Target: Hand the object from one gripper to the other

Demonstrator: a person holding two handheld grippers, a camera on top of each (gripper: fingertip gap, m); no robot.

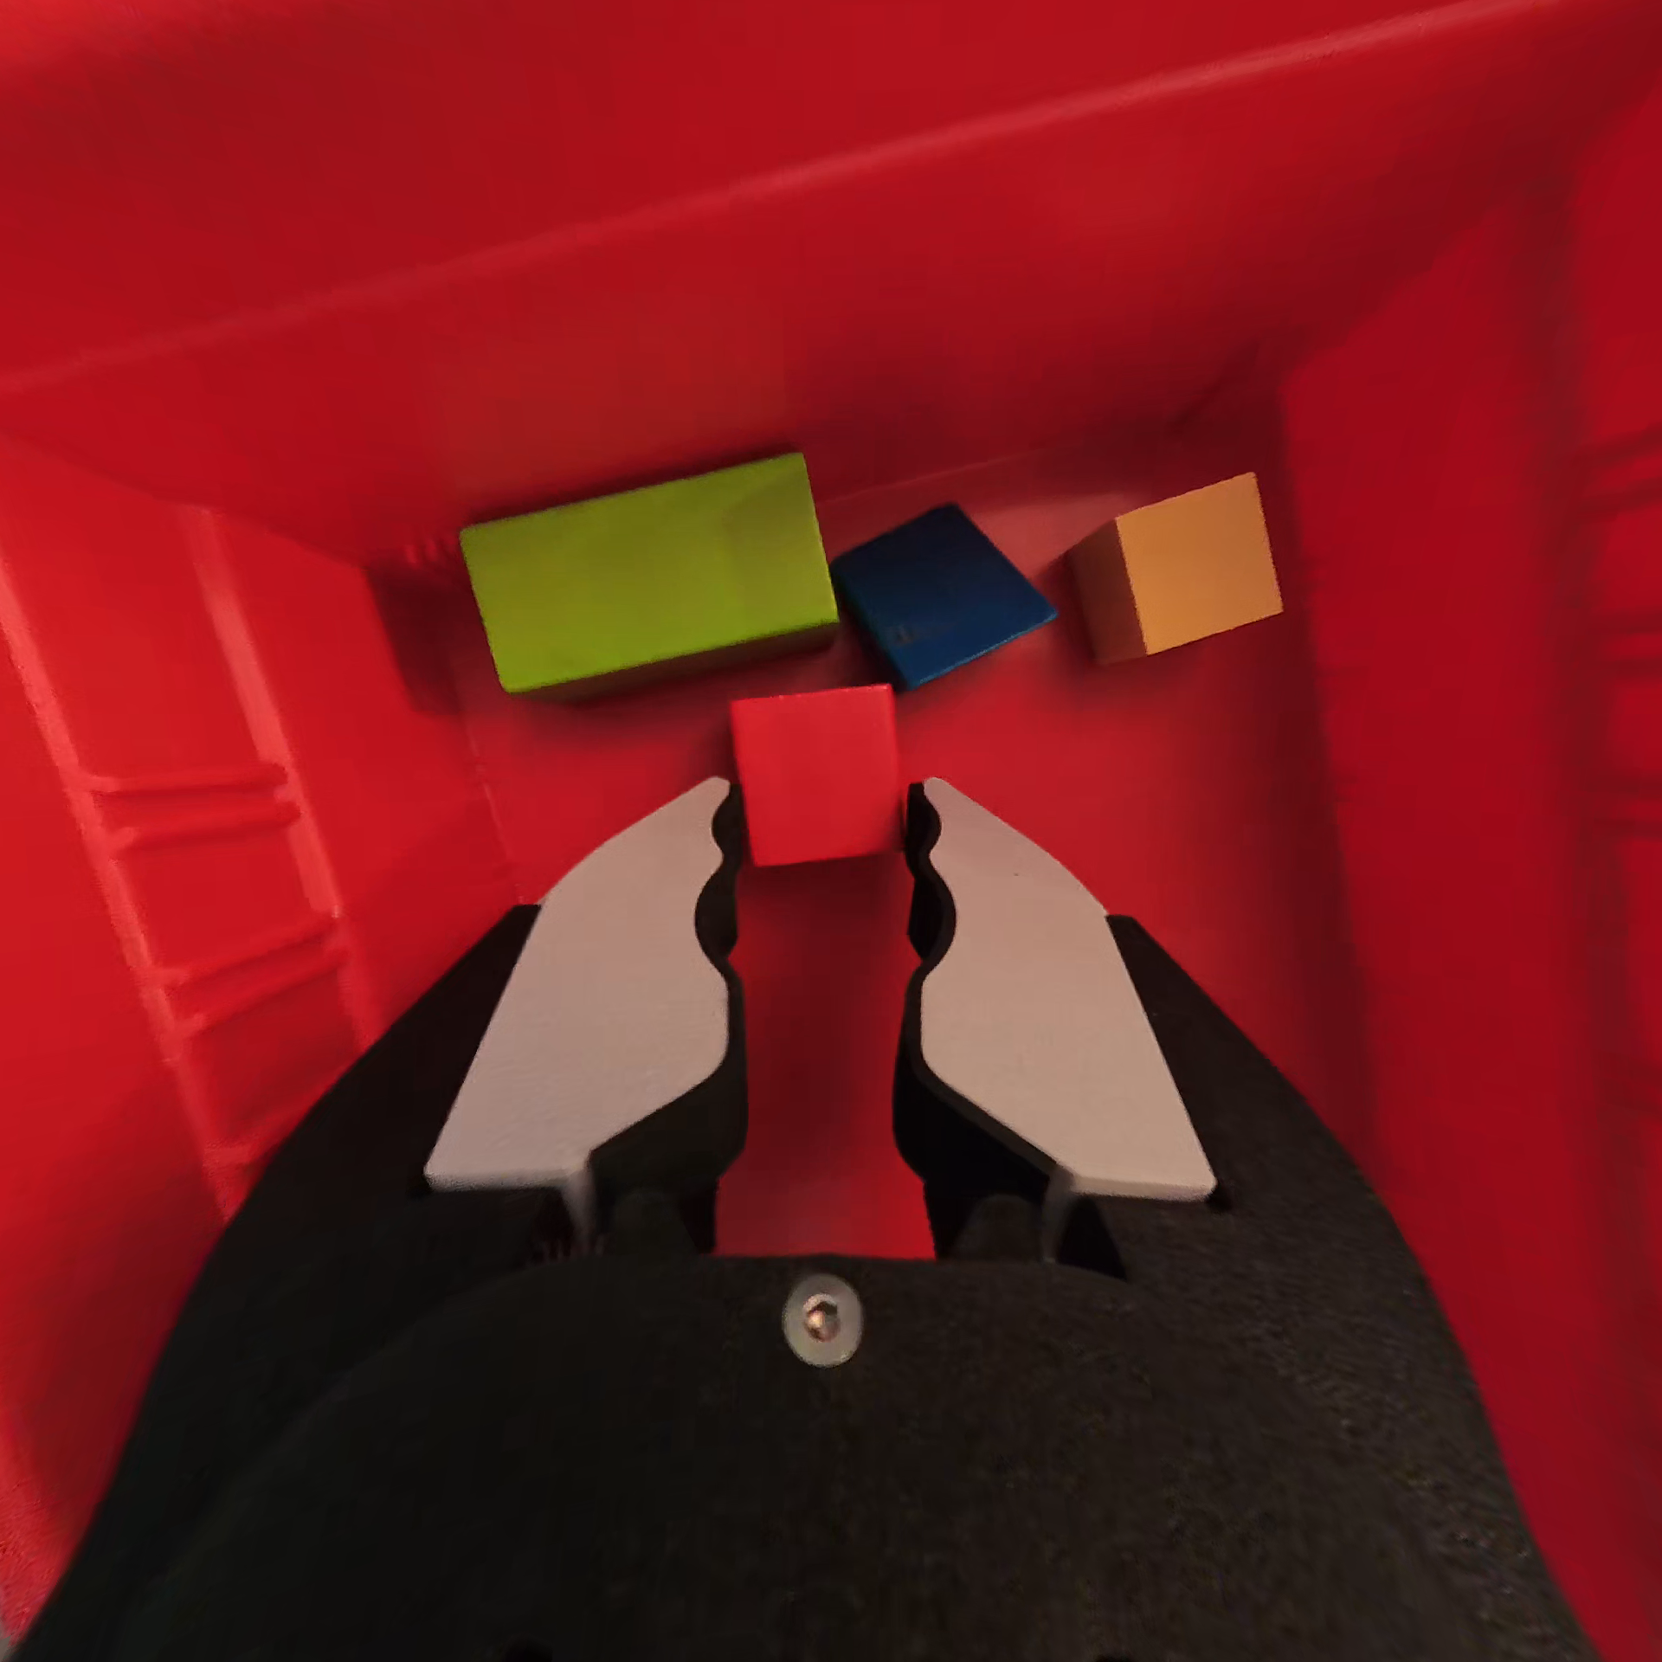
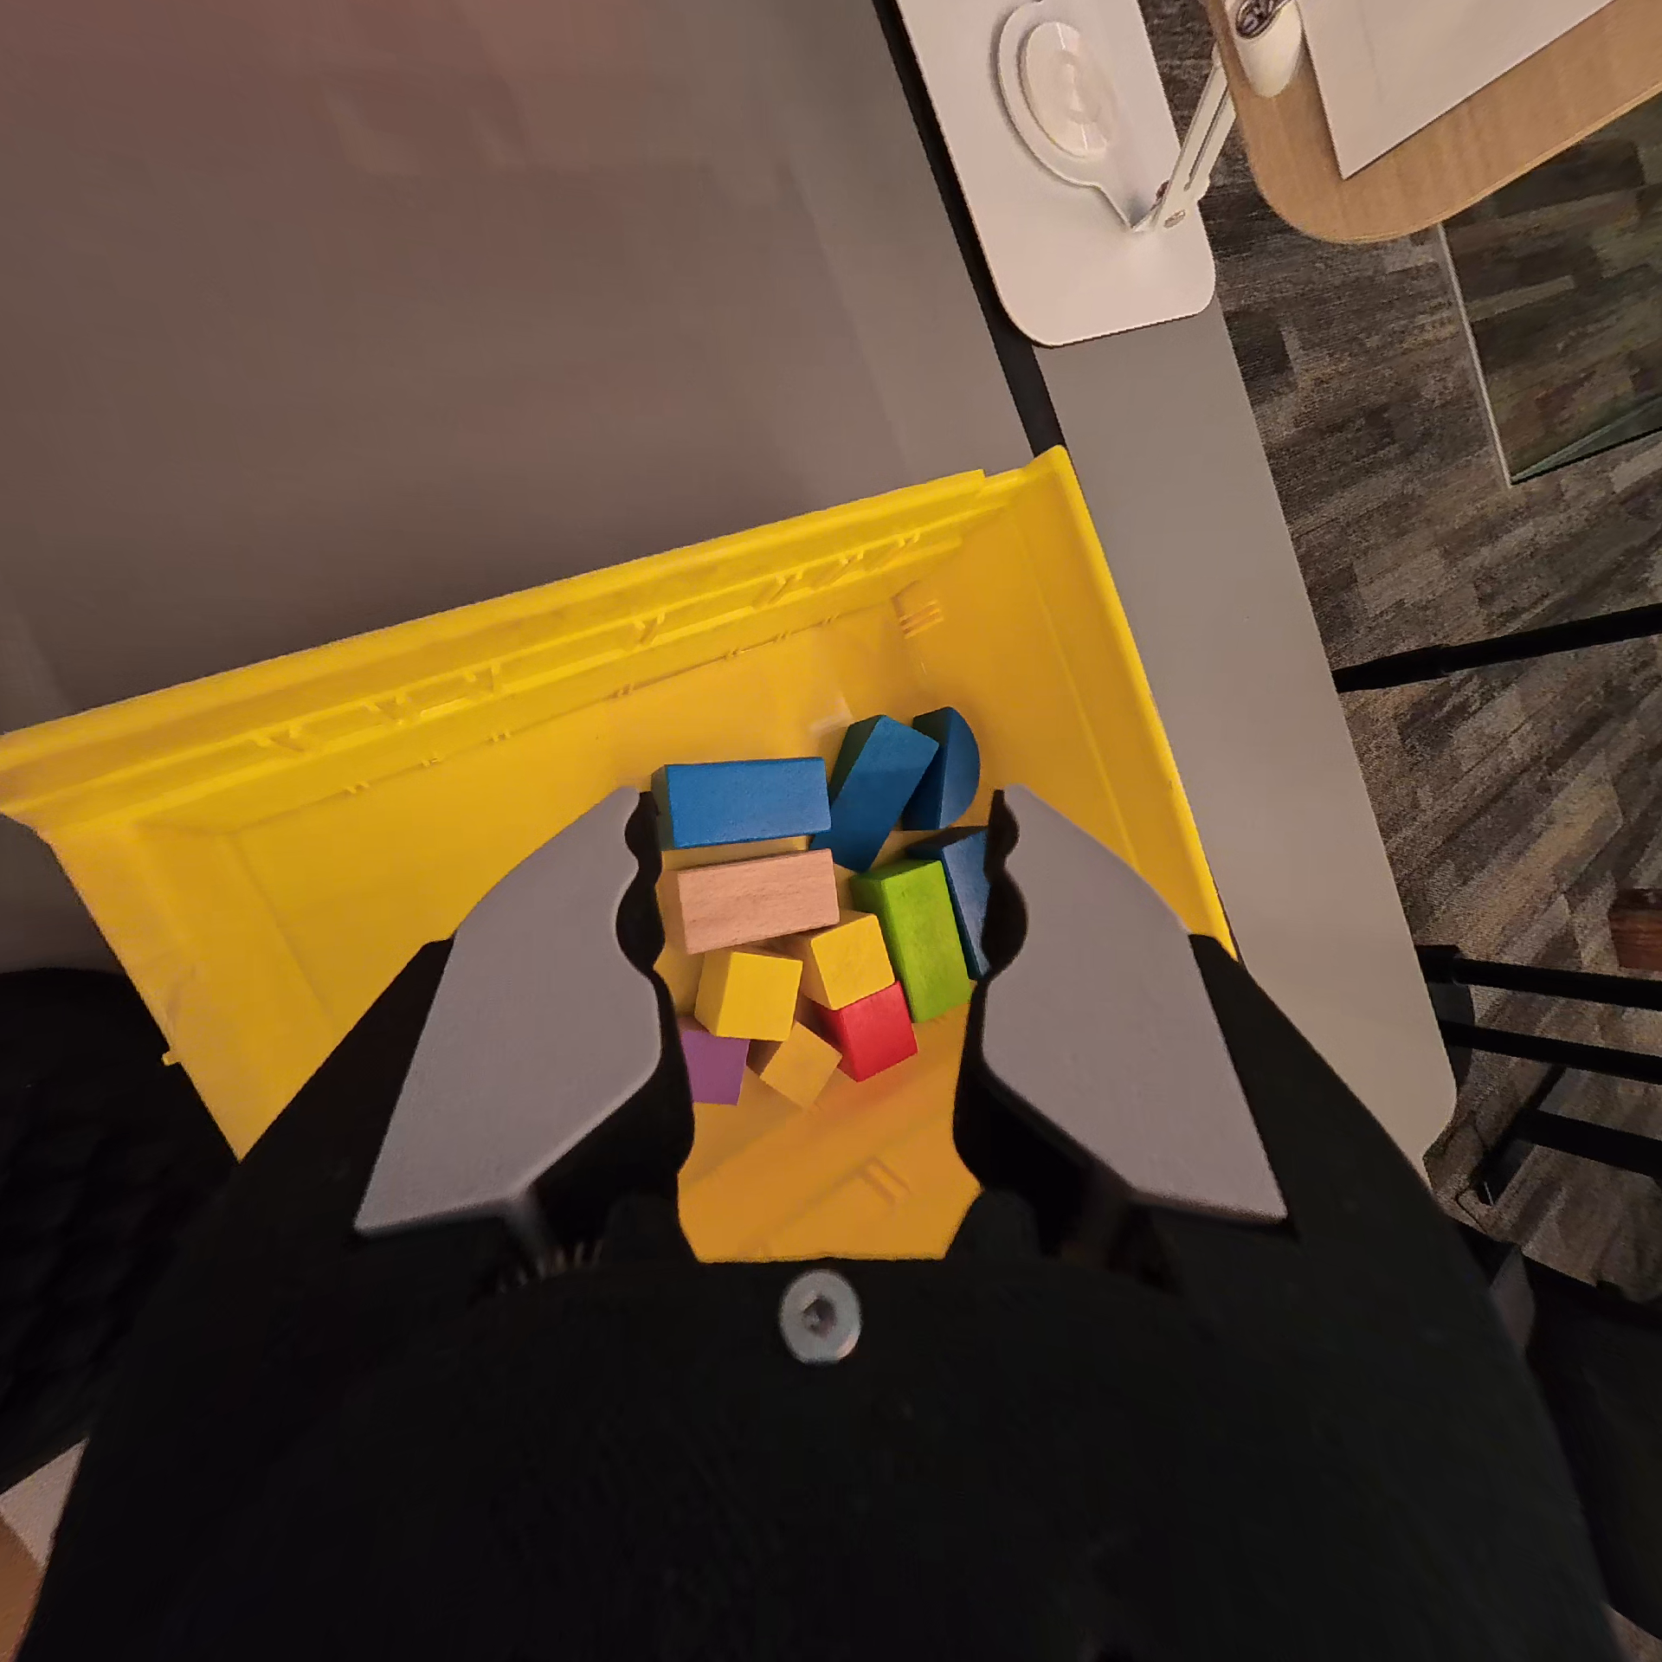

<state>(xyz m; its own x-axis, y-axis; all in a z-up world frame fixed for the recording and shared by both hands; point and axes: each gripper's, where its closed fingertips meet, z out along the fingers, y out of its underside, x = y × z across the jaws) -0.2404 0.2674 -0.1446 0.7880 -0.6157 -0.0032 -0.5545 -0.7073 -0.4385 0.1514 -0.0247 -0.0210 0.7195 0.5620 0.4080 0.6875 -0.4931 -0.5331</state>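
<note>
Left wrist view: the left gripper (image 1: pixel 820 814) is reaching down into a red bin (image 1: pixel 1439 809), its tips pinching a red cube (image 1: pixel 814 775) by two opposite sides. The hold is sitting at the very tips, so the cube may be twisting or slipping out on the lift; the bin's walls are crowding both sides and could be knocking it loose. Ahead of the tips are lying a green block (image 1: pixel 647 576), a blue block (image 1: pixel 940 594) and an orange cube (image 1: pixel 1178 567), all apart from the cube.

Right wrist view: the right gripper (image 2: pixel 814 823) is hanging over a yellow bin (image 2: pixel 360 809) on the desk (image 2: pixel 450 315), jaws spread wide and holding nothing, well above the mixed blocks (image 2: pixel 809 917). It is pointing steeply downward, not toward its partner, so a badly aligned handover could be dropping the cube.
</note>
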